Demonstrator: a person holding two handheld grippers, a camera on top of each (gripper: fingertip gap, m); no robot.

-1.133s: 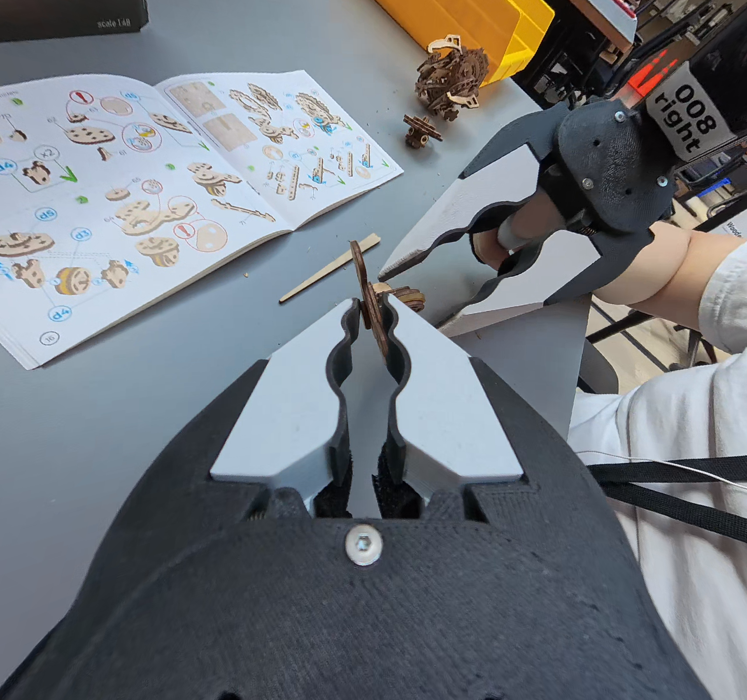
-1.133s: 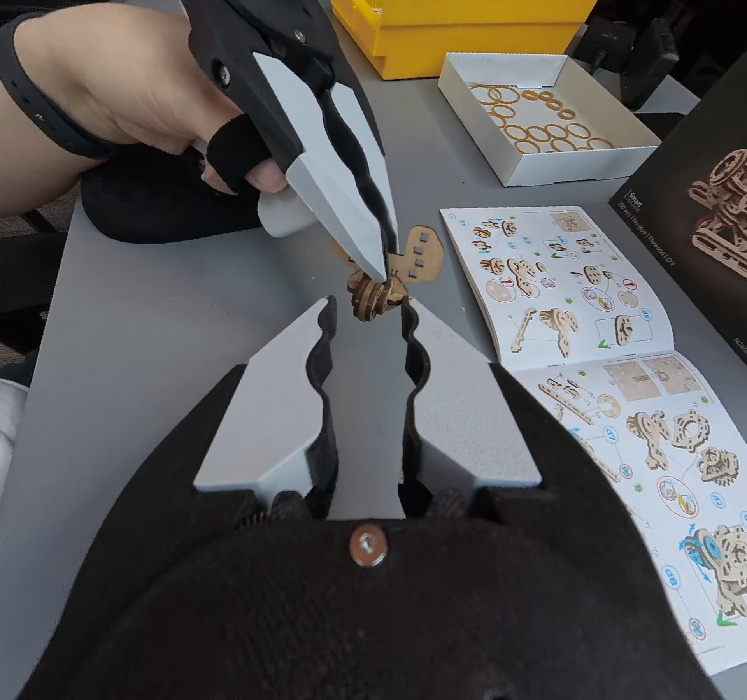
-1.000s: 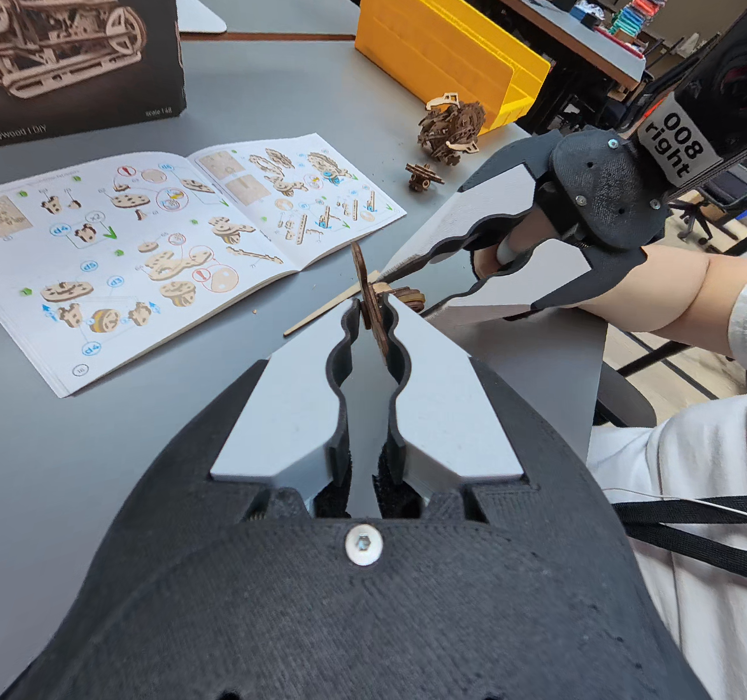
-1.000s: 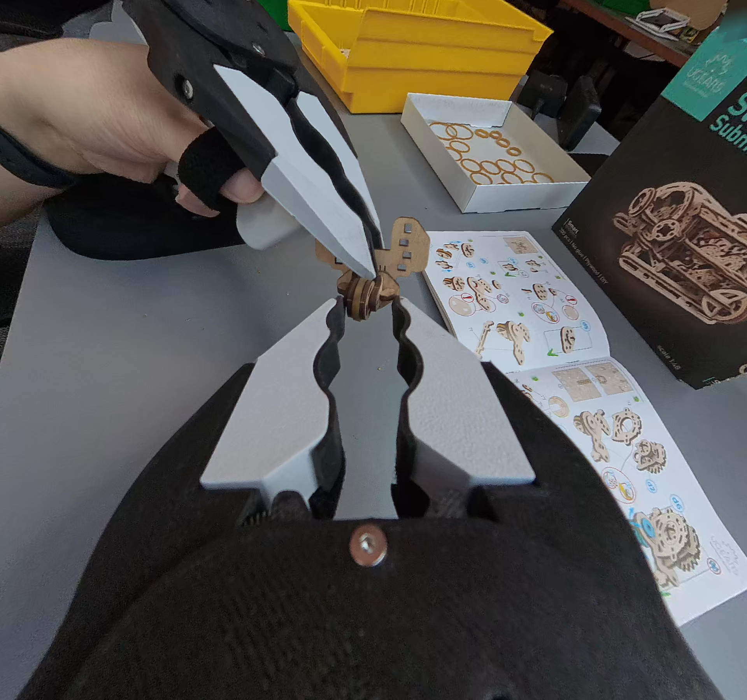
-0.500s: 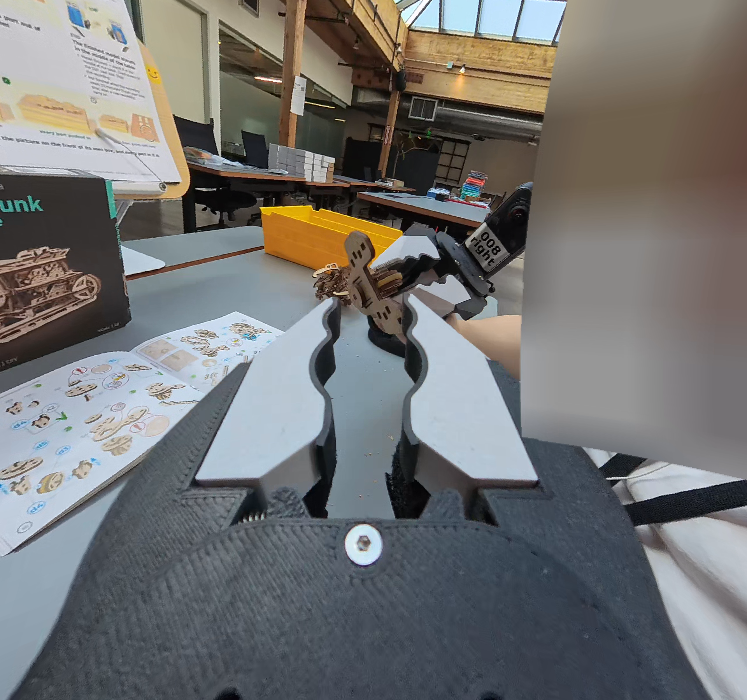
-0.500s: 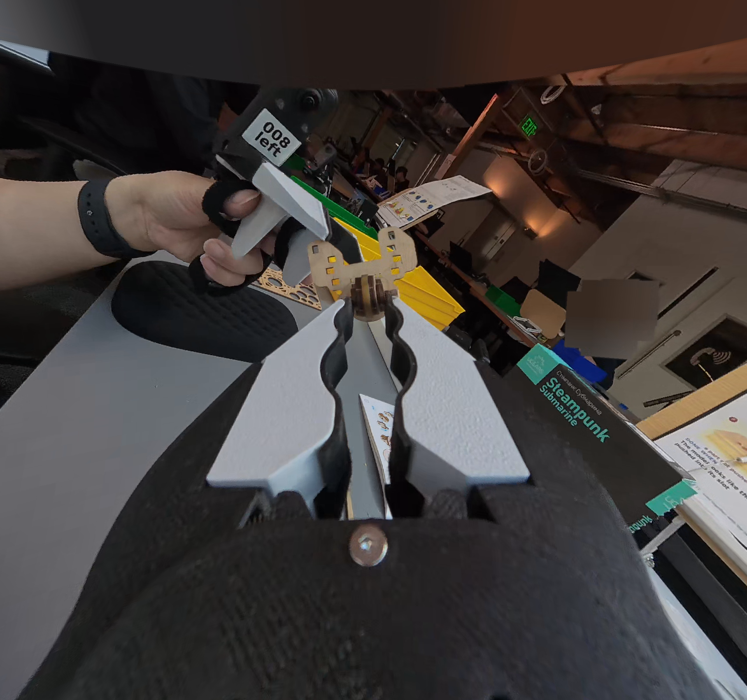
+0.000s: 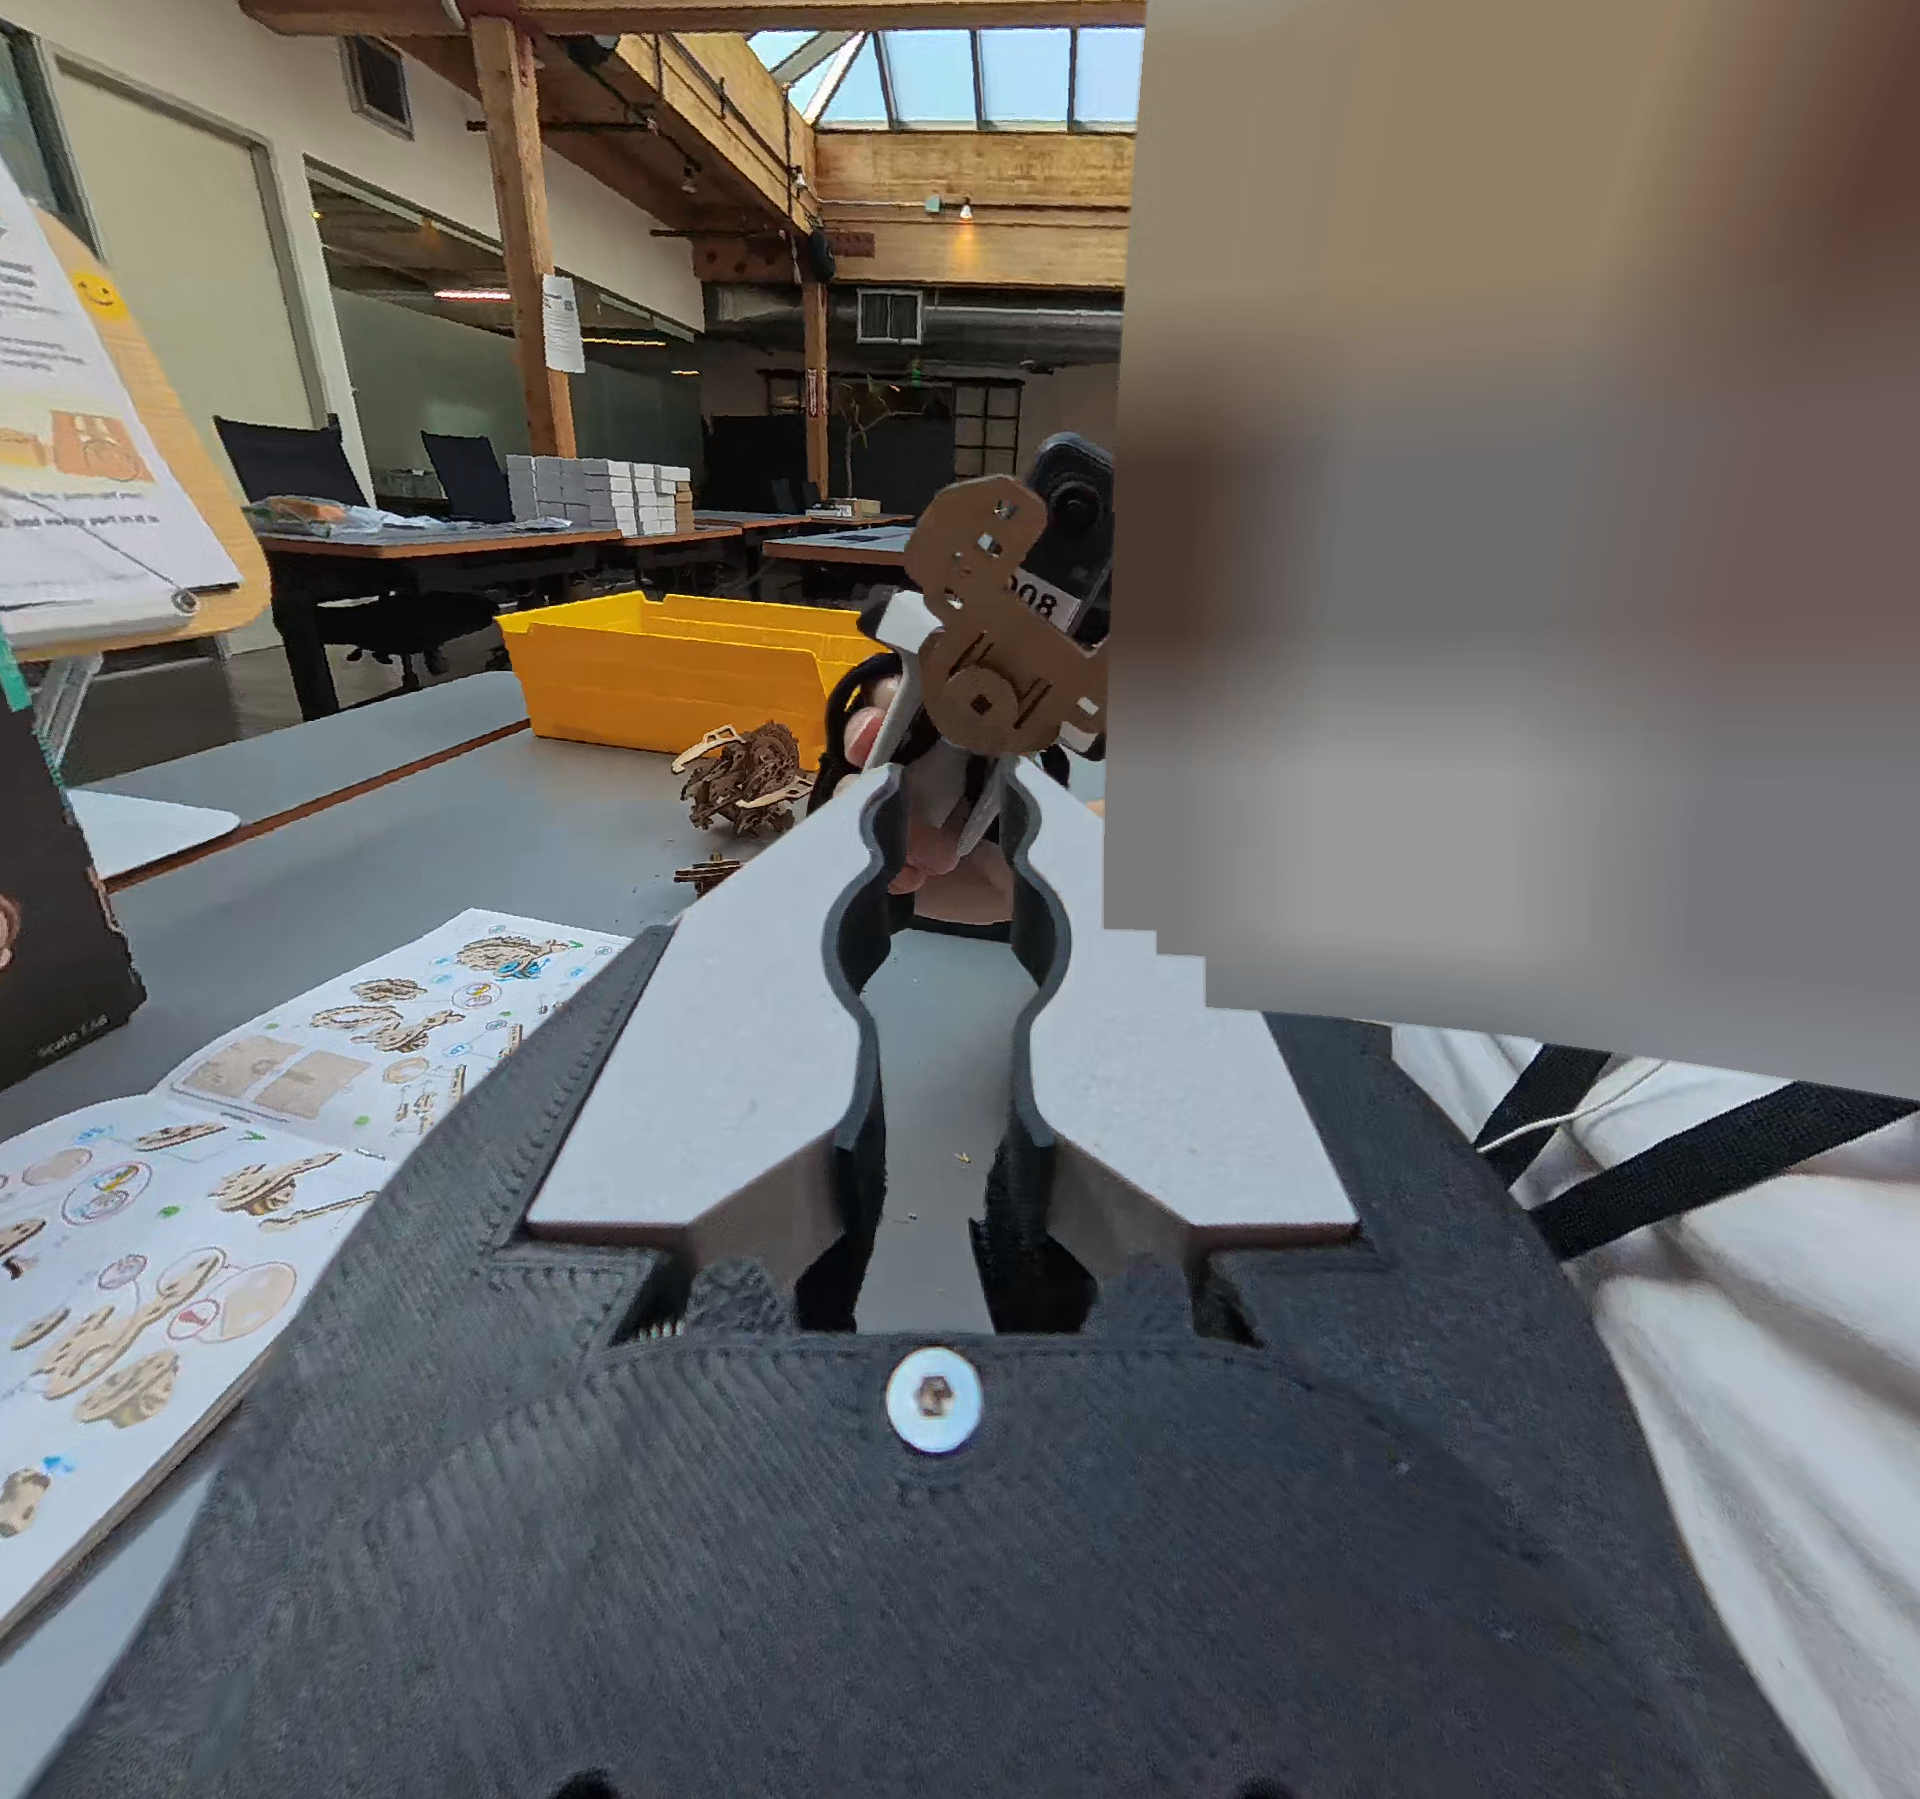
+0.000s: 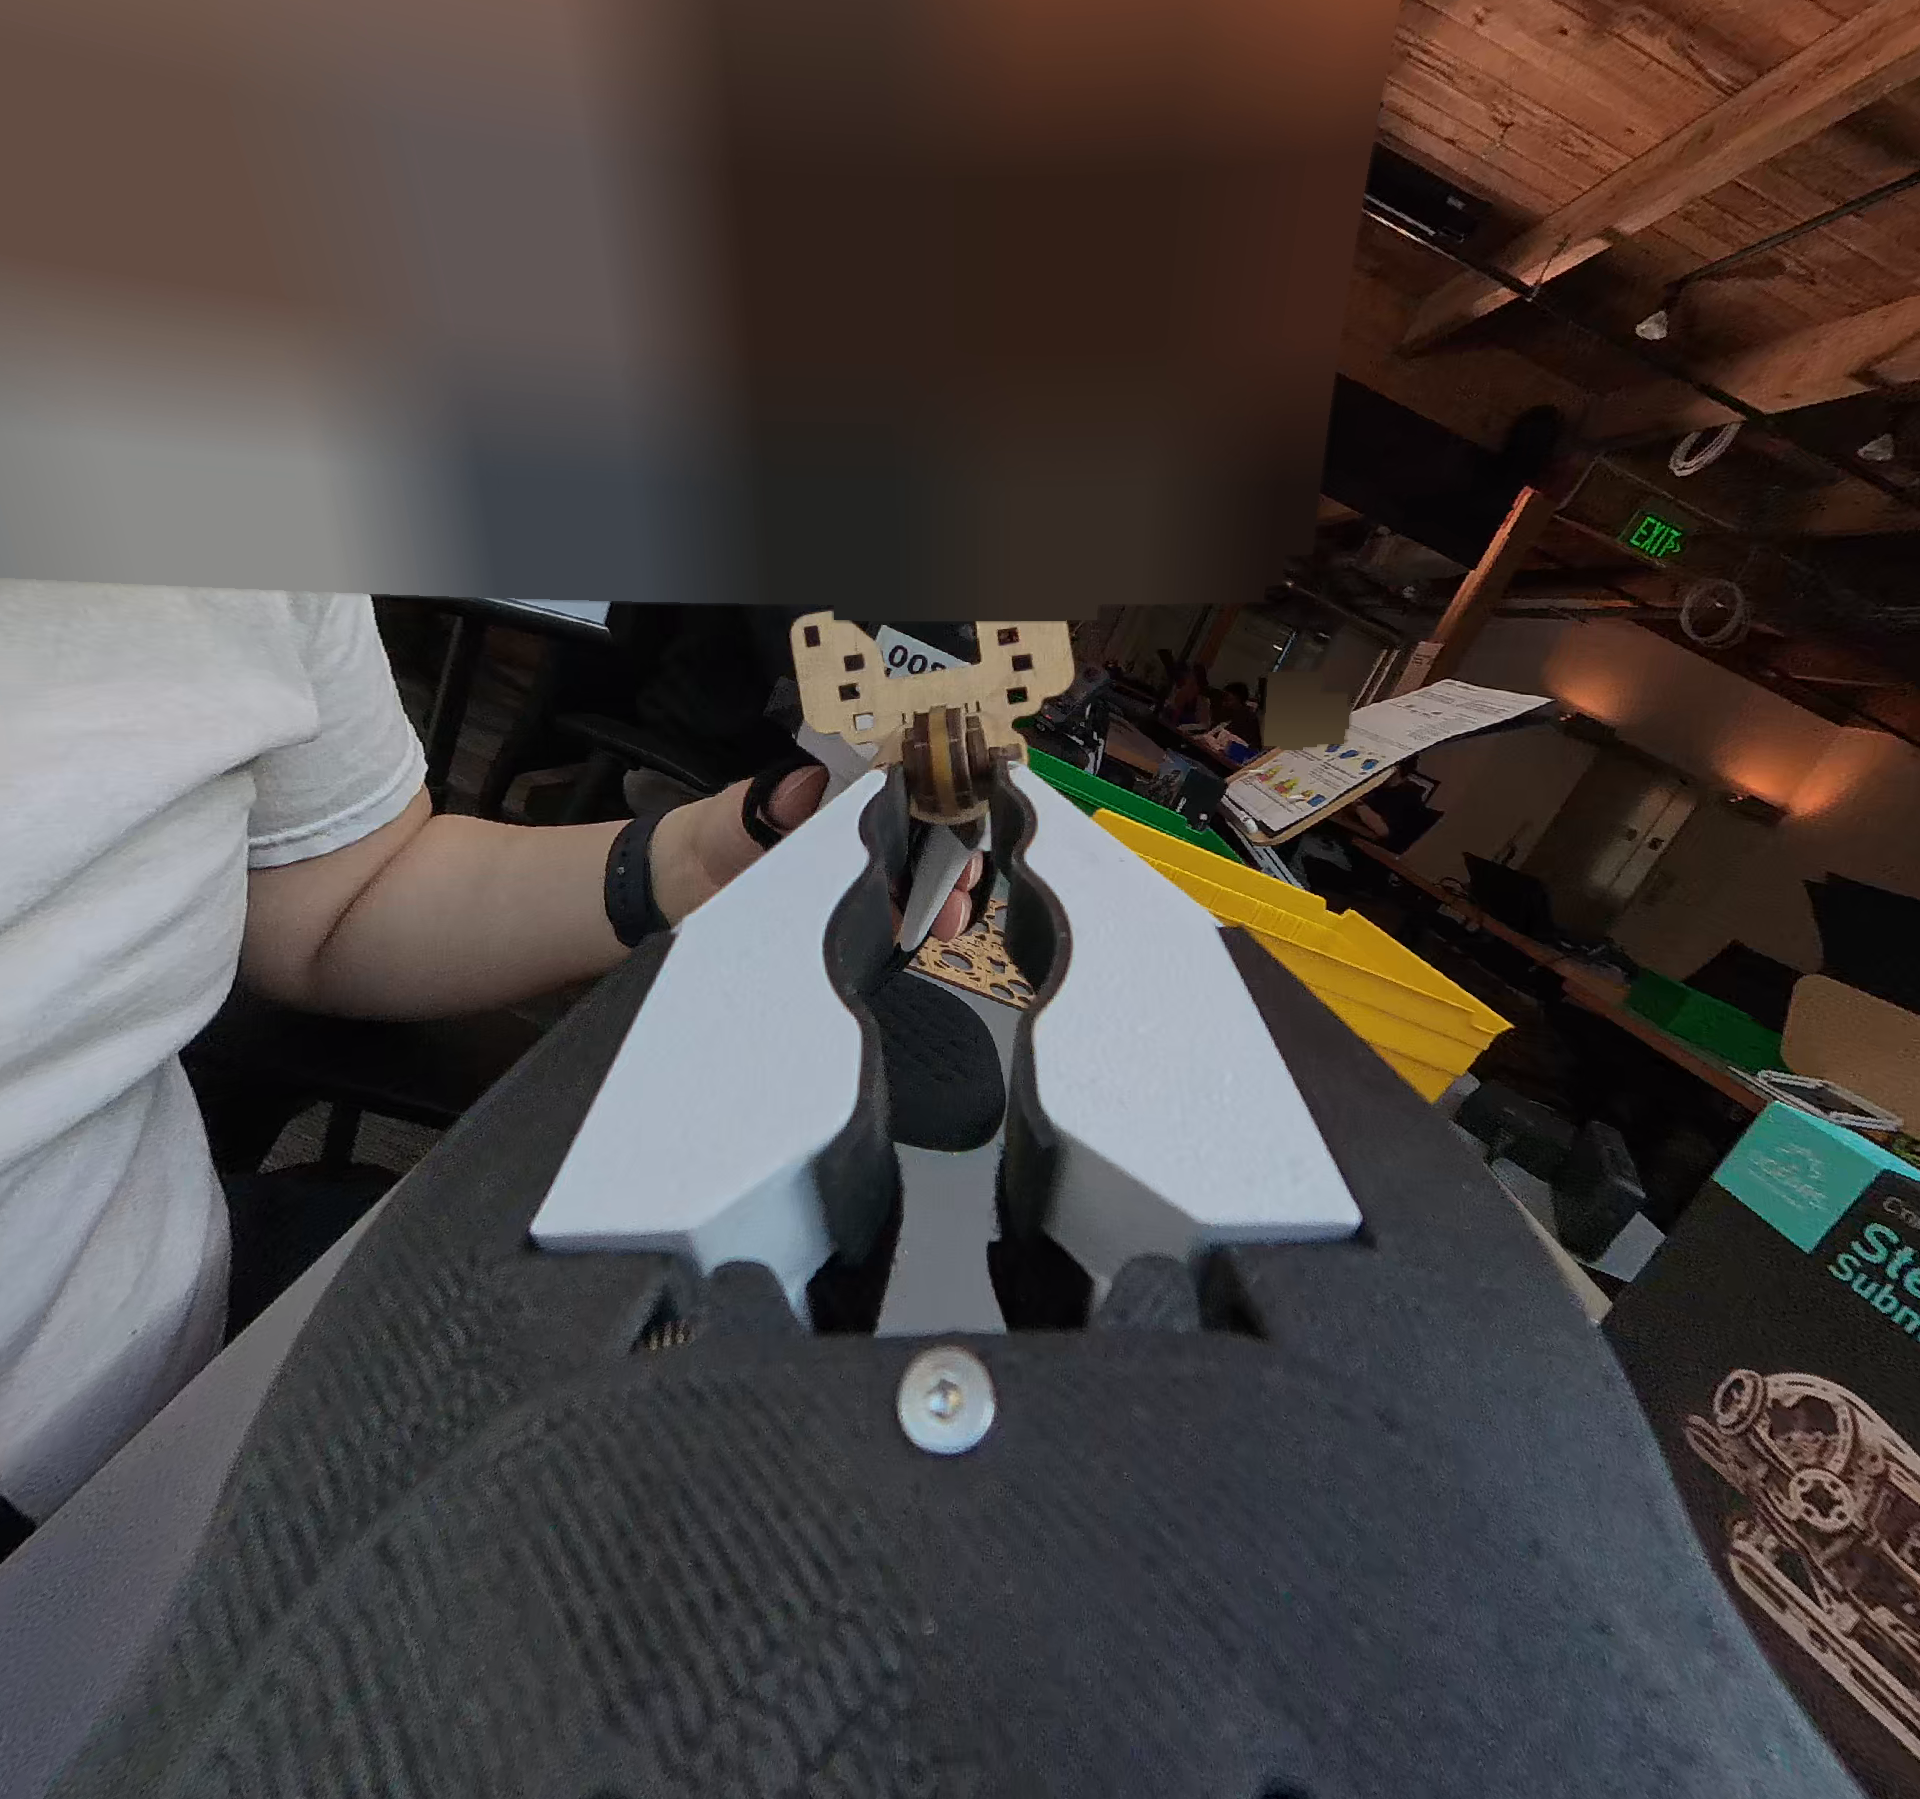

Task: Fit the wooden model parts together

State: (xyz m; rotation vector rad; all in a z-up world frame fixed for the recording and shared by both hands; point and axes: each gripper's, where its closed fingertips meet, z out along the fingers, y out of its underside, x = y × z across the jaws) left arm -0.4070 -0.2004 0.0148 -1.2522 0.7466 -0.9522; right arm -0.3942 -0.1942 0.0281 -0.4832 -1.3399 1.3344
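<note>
A flat wooden plate (image 7: 982, 627) with a small layered hub (image 8: 943, 778) fitted to it is held up in the air between both grippers. My right gripper (image 8: 948, 783) is shut on the hub, and the butterfly-shaped plate (image 8: 966, 700) stands just beyond its tips. My left gripper (image 7: 954, 781) has its jaws apart; the plate's lower edge sits just above its tips, face-on to that camera. The right gripper's fingers (image 7: 902, 679) show behind the plate. The left gripper's fingers (image 8: 831, 747) show behind the plate in the right wrist view.
On the grey table (image 7: 416, 866) lie an open instruction booklet (image 7: 208, 1178), a partly built wooden model (image 7: 743, 778), a yellow bin (image 7: 665, 669) and a black kit box (image 8: 1766, 1437). A black mat (image 8: 935, 1074) and a person in a white shirt (image 8: 125, 918) are close.
Both grippers rose from the table into the air. The right gripper shut on the hub. The left gripper's jaws widened off the plate, which turned from edge-on to face-on.
</note>
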